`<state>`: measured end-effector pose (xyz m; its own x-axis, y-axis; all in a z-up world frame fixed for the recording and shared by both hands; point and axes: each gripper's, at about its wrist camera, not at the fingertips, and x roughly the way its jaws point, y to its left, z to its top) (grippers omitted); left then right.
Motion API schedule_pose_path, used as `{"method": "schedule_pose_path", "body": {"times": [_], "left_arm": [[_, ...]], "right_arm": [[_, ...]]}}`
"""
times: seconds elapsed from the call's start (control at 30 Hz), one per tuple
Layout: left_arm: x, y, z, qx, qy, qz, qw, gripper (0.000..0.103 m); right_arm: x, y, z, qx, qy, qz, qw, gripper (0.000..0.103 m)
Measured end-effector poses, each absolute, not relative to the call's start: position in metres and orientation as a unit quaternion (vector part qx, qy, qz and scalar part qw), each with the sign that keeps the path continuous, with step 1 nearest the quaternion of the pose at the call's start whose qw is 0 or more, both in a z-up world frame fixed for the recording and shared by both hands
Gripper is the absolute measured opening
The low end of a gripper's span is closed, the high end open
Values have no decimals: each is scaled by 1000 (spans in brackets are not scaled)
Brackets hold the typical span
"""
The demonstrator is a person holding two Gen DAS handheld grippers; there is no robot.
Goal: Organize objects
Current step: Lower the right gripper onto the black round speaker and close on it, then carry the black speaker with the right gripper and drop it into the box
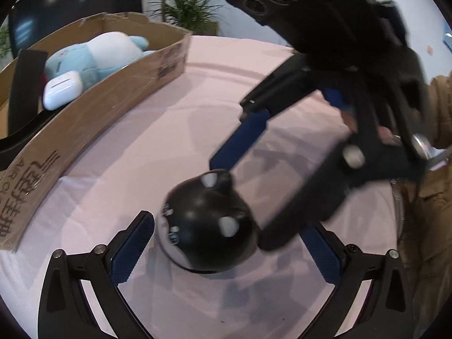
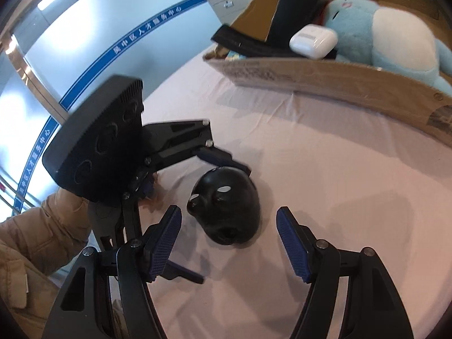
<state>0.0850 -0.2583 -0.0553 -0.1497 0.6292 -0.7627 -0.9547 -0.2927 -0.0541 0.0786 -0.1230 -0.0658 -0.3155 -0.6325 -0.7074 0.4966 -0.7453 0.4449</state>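
Both grippers, left [image 1: 228, 243] and right [image 2: 228, 243], spread wide around black toy [image 2: 226, 212], mid-frame. Risk: round toy rolls away; grippers collide.

Low in the frame, right gripper [image 2: 228, 243] spread wide, blue pads [image 2: 165, 243] flanking a black rounded toy with white spots [image 2: 226, 212] on the pink tablecloth [image 2: 339, 183]. At centre left, left gripper [image 2: 226, 166] reaching in, jaws apart, one blue pad just above the toy, contact impossible to tell. In the upper right, cardboard box [image 2: 325, 76] holding a light-blue plush [image 2: 395, 31], a white earbud case [image 2: 313, 41] and a black flat item [image 2: 296, 5].
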Motion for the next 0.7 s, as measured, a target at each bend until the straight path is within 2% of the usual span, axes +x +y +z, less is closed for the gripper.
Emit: {"method": "schedule_pose_path", "body": {"times": [0.03,0.1,0.23,0.3,0.7], "left_arm": [[83,-259,-56,-356,228,724,545,98],[79,-256,-57,-366,226,729,533,83],[79,-258,-61,-363,224,736,525,69],[79,-260,-61,-365,219,739,523,67],[85,-259,-57,-362,209,738,530,67]], "right_arm": [[78,-126,-67,472,-69,-806,351,69],[75,-132,-68,473,-63,-805,354,69],[63,-135,-76,477,-66,-801,356,68],[61,-135,-80,482,-73,-795,361,60],[67,-131,-80,482,-97,-789,370,60]]}}
